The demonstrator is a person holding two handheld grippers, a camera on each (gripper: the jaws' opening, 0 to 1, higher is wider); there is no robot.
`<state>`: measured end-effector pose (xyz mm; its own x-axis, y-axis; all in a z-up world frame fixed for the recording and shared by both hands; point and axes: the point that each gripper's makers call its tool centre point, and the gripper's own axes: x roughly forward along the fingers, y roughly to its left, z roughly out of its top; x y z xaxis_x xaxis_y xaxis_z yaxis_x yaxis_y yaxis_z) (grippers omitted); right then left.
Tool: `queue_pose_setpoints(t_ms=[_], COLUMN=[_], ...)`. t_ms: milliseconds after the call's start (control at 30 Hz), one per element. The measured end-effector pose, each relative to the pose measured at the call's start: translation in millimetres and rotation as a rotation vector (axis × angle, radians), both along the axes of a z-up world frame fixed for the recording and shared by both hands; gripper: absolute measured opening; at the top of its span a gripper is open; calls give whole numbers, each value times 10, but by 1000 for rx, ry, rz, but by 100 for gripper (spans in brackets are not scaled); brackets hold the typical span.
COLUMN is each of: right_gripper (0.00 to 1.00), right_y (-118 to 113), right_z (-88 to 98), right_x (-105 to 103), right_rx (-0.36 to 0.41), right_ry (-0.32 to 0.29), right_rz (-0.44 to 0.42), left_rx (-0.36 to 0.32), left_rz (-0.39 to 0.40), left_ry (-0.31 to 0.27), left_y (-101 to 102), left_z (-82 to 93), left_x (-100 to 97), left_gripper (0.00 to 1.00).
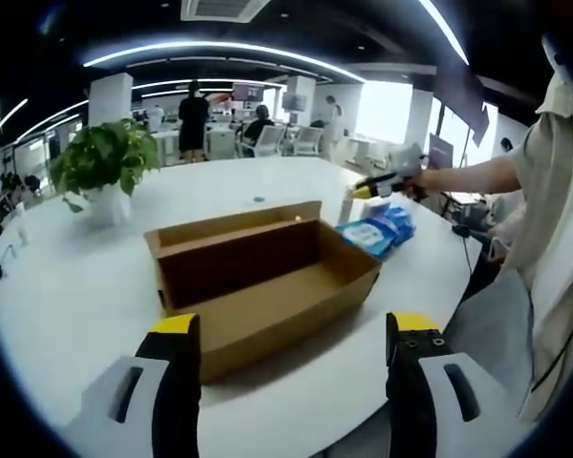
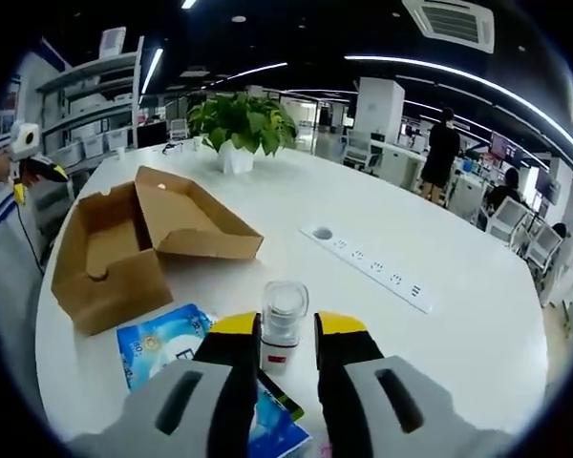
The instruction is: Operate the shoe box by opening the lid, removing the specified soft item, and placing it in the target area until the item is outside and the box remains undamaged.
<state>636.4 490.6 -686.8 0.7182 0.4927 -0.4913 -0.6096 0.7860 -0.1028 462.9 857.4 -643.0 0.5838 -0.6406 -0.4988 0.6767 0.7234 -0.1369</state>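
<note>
A potted plant (image 2: pixel 239 129), a power strip (image 2: pixel 377 269) and a small clear bottle (image 2: pixel 283 324) on the white table (image 2: pixel 458 229)

Ahead of the left gripper's fingers (image 1: pixel 185 336) the open shoe box (image 1: pixel 267 277) blocks the near surface (image 1: pixel 67 296); its cavity is open from above, with the raised lid (image 1: pixel 234 224) walling the far side. Bare surface lies to the left of those fingers, up to the potted plant (image 1: pixel 105 167). Between the right gripper's fingers (image 2: pixel 339 329) stands a small bottle (image 2: pixel 283 324); the blue wipes pack (image 2: pixel 162 343) lies just left, and the power strip (image 2: pixel 377 267) crosses the surface ahead-right.
</note>
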Motion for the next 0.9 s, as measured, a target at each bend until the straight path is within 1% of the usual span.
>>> queue_pose_setpoints(t_ms=[133,300,400,500,567,633,700,800,900], right_gripper=[22,22,21,19,16,16,16,16,16], right_y=[-7,44,78,90,76,90,111,104,113], right_z=[66,135,133,119,103,89,87,83,81], right_x=[3,-5,-13,-4,13,19,25,46,54], right_rx=[-12,-13,-29,-38,-43,-32,-31,-39,-48], right_ry=[-4,-1,5,13,20,35,35,41,44], right_rz=[33,82,111,116,92,73,59,-3,-45], left_rx=[2,1,4,1,1,1,-1,0,-1], left_rz=[1,2,3,6,8,9,10,11,7], left_ry=[2,4,5,3,4,4,4,5,9], left_y=[4,4,8,13,17,17,15,9,-2], left_z=[-14,-20,-20,-14,-18,-21,-23,-32,-47], left_x=[0,-2,-3,-3,-5,-9,-12,-17,-25], left_gripper=[81,81,80,80,80,80,80,79,79])
